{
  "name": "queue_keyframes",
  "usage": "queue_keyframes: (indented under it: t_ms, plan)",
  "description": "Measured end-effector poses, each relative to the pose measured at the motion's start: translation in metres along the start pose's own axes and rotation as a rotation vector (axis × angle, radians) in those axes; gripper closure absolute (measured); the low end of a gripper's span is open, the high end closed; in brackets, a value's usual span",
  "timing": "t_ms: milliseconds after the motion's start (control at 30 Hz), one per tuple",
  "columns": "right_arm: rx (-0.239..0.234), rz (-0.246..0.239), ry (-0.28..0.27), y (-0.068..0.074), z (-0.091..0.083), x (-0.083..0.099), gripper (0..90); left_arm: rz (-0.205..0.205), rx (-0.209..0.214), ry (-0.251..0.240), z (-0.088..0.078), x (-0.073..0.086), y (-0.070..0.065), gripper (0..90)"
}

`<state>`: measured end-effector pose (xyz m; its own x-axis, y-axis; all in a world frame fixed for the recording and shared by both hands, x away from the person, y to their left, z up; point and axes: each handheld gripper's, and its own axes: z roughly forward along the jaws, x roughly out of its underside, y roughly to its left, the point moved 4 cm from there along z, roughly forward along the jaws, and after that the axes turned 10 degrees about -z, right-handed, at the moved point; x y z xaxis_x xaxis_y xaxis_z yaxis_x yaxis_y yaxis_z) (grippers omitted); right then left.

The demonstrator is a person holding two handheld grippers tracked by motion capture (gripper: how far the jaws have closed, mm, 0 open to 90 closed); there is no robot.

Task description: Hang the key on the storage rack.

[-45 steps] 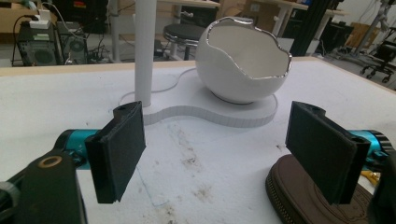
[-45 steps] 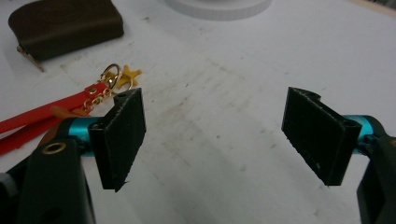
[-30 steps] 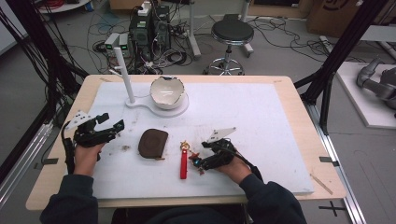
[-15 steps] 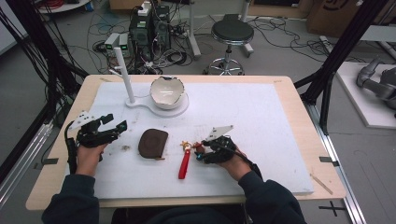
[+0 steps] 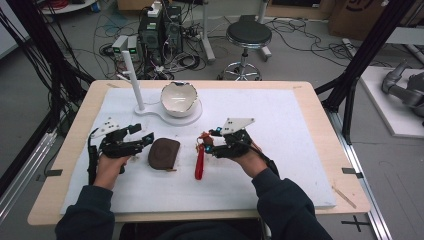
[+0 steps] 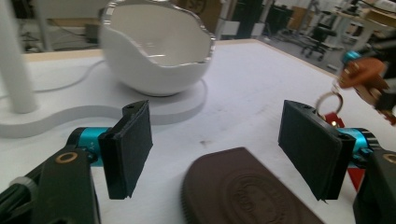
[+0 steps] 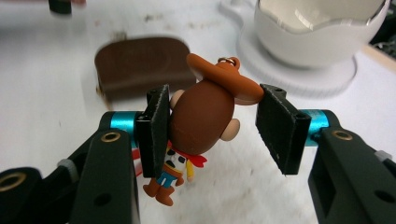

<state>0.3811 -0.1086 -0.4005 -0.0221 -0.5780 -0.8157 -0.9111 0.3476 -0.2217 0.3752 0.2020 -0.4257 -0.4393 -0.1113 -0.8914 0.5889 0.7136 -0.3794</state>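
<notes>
My right gripper (image 5: 212, 141) is shut on the brown head of a small cowboy figure keychain (image 7: 203, 116), held just above the white mat. Its jaws have just been closing, one pad on the head and the other against the hat brim. The keychain's red strap (image 5: 200, 163) hangs down to the mat. A dark brown leather pouch (image 5: 163, 153) lies flat between the hands. My left gripper (image 6: 219, 149) is open just left of the pouch (image 6: 243, 196). Its jaws have just been closing slightly with nothing between them.
A white eggshell-shaped bowl (image 5: 177, 99) sits on a flat white base (image 5: 150, 113) with a tall white post (image 5: 134, 80) at the back of the mat. The wooden table edge (image 5: 320, 125) runs along the right. Cables and a stool stand beyond the table.
The right gripper has closed on the cowboy figure and lifted it off the mat, the red strap trailing below. The left gripper has moved right, closer to the pouch.
</notes>
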Motion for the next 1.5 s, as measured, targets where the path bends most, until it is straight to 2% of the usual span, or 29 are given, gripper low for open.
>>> queue_keyframes:
  t_ms: [133, 167, 200, 300, 367, 467, 533, 667, 733, 800, 867, 933, 967, 1000, 1067, 1167, 1200, 1267, 1433, 1500]
  plan:
    - [0.004, 0.003, -0.043, -0.008, 0.0, -0.016, 47.0, 0.003, 0.069, 0.032, 0.014, 0.003, -0.017, 25.9]
    - [0.006, 0.003, -0.049, -0.01, -0.002, -0.02, 47.0, 0.003, 0.069, 0.032, 0.014, 0.003, -0.017, 25.8]
    - [0.011, -0.003, -0.058, -0.011, -0.002, -0.024, 47.0, 0.015, 0.093, 0.05, 0.02, 0.005, -0.025, 25.8]
    - [0.009, -0.003, -0.081, -0.013, -0.005, -0.034, 47.0, 0.033, 0.116, 0.066, 0.03, 0.006, -0.035, 25.8]
    - [0.014, -0.018, -0.089, -0.014, -0.006, -0.041, 47.0, 0.046, 0.124, 0.081, 0.038, 0.006, -0.041, 25.4]
    - [0.007, -0.029, -0.116, -0.014, -0.008, -0.053, 47.0, 0.081, 0.12, 0.102, 0.049, 0.006, -0.05, 23.6]
    - [0.003, -0.042, -0.129, -0.013, -0.009, -0.061, 46.9, 0.103, 0.112, 0.109, 0.053, 0.007, -0.052, 22.6]
    - [-0.028, -0.045, -0.161, -0.01, -0.007, -0.073, 47.0, 0.112, 0.112, 0.131, 0.06, 0.011, -0.054, 22.5]
    - [-0.056, -0.051, -0.178, -0.007, -0.005, -0.08, 46.9, 0.107, 0.143, 0.122, 0.062, 0.012, -0.056, 22.5]
    - [-0.07, -0.06, -0.181, -0.004, -0.002, -0.083, 46.9, 0.106, 0.192, 0.117, 0.063, 0.012, -0.059, 22.5]
    - [-0.086, -0.064, -0.182, -0.002, 0.001, -0.085, 46.9, 0.113, 0.213, 0.115, 0.063, 0.012, -0.06, 23.5]
    - [-0.097, -0.063, -0.183, -0.001, 0.002, -0.086, 46.9, 0.119, 0.225, 0.114, 0.062, 0.012, -0.06, 26.7]
    - [-0.108, -0.066, -0.181, 0.0, 0.005, -0.087, 46.9, 0.131, 0.237, 0.111, 0.063, 0.012, -0.062, 34.3]
    - [-0.112, -0.06, -0.182, 0.001, 0.006, -0.087, 46.9, 0.135, 0.246, 0.11, 0.063, 0.013, -0.064, 38.3]
    - [-0.112, -0.057, -0.185, 0.0, 0.007, -0.087, 46.9, 0.167, 0.223, 0.133, 0.064, 0.015, -0.065, 48.0]
    - [-0.108, -0.052, -0.186, -0.001, 0.007, -0.087, 46.9, 0.181, 0.18, 0.168, 0.064, 0.017, -0.065, 69.5]
    - [-0.109, -0.046, -0.183, -0.001, 0.006, -0.086, 46.9, 0.184, 0.174, 0.173, 0.063, 0.017, -0.064, 73.0]
    - [-0.094, -0.041, -0.181, -0.004, 0.004, -0.084, 46.9, 0.179, 0.182, 0.175, 0.062, 0.016, -0.064, 74.0]
    - [-0.051, 0.005, -0.164, -0.014, -0.004, -0.07, 46.9, 0.148, 0.209, 0.171, 0.056, 0.013, -0.065, 74.1]
    - [-0.042, 0.018, -0.16, -0.017, -0.006, -0.065, 47.1, 0.154, 0.204, 0.173, 0.055, 0.012, -0.065, 74.4]
